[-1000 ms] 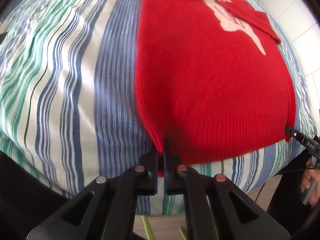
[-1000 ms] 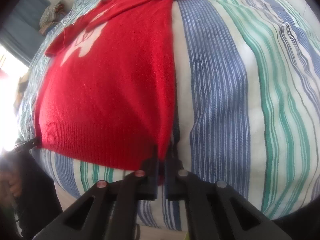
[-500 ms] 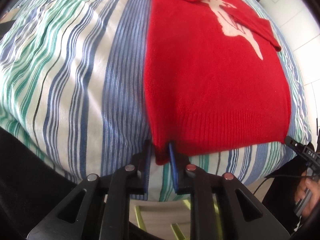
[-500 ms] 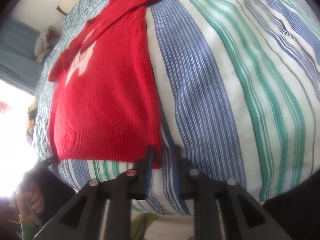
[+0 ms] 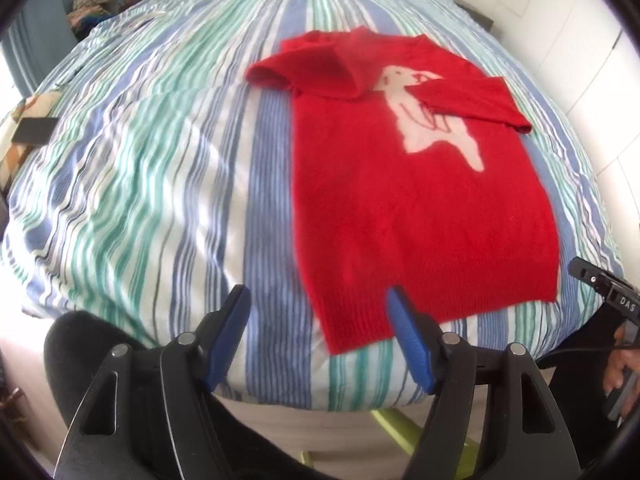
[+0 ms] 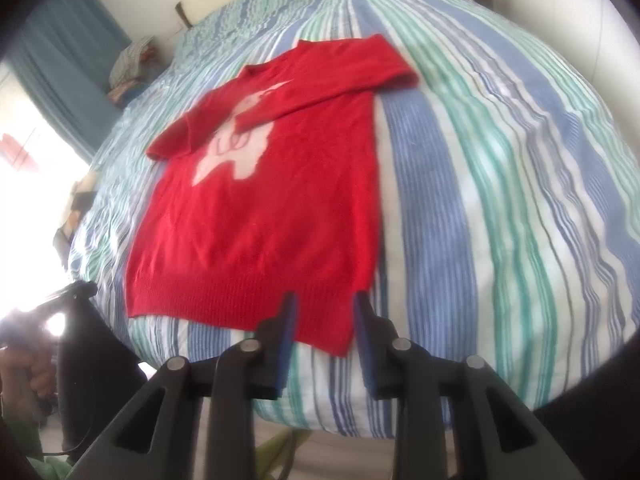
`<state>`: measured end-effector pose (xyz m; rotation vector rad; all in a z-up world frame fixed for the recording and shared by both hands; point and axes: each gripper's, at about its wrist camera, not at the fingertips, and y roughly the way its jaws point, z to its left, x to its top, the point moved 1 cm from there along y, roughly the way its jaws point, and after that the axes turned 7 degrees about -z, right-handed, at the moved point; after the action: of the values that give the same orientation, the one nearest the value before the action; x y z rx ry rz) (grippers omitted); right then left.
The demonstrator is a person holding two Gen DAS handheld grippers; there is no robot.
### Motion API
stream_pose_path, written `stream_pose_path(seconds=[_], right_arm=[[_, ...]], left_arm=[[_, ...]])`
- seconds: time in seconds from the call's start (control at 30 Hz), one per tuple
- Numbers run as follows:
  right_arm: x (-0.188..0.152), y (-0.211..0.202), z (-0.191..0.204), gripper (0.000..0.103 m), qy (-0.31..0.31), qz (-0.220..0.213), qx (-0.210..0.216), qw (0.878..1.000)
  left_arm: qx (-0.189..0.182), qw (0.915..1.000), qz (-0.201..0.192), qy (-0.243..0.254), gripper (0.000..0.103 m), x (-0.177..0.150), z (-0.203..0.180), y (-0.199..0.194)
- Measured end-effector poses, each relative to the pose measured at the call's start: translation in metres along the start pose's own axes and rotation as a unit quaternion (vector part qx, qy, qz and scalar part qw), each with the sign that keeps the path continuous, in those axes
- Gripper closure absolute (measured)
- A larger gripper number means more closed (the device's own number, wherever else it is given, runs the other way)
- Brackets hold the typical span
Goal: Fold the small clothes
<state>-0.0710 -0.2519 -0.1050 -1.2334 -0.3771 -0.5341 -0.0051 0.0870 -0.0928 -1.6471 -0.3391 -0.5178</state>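
You have just opened both grippers, left gripper [image 5: 318,334] wide, right gripper [image 6: 324,330] partly, freeing the sweater [image 5: 424,208] hem flat on the bed [image 5: 160,168], sleeves folded in, ready for the next fold.

Red knit sweater with pale animal motif [image 5: 420,208] lies flat on the striped bed cover [image 5: 160,184], hem toward the near edge, neck at 12 o'clock. Both sleeves are folded in across the chest. In the left wrist view the sweater sits at 1 o'clock; the left tongs [image 5: 318,336] straddle its near hem corner, above it, not touching. In the right wrist view it sits at 11 o'clock; the right tongs [image 6: 325,330] straddle the other hem corner. Pile of clothes [image 6: 132,62] at the bed's far end, 10 o'clock.
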Motion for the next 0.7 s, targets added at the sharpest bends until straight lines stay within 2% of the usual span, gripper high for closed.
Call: stream_pose_path(seconds=[0.1,0.27,0.4,0.57,0.7], right_arm=[[0.0,0.028,0.012,0.074,-0.017,0.011,0.016,1.0],[-0.022,0.064,0.001,0.074,-0.012,0.049,-0.016,0.999],[-0.029,0.061,-0.01,0.074,0.01,0.043,-0.001,0.999],[-0.03,0.063,-0.009,0.071,0.01,0.041,-0.003,0.999],[-0.029,0.063,-0.01,0.069,0.02,0.037,0.003,0.999]], left_arm=[[-0.017,0.9998,-0.011,0.007,0.03,0.001,-0.02,0.024],[0.002,0.9997,0.023,0.001,0.029,-0.011,-0.026,0.069],[-0.001,0.9996,0.015,-0.023,0.017,-0.021,-0.018,0.075],[0.018,0.9997,0.012,-0.012,0.002,-0.026,-0.025,0.081],[0.039,0.9992,-0.001,0.01,0.001,-0.028,-0.034,0.086]])
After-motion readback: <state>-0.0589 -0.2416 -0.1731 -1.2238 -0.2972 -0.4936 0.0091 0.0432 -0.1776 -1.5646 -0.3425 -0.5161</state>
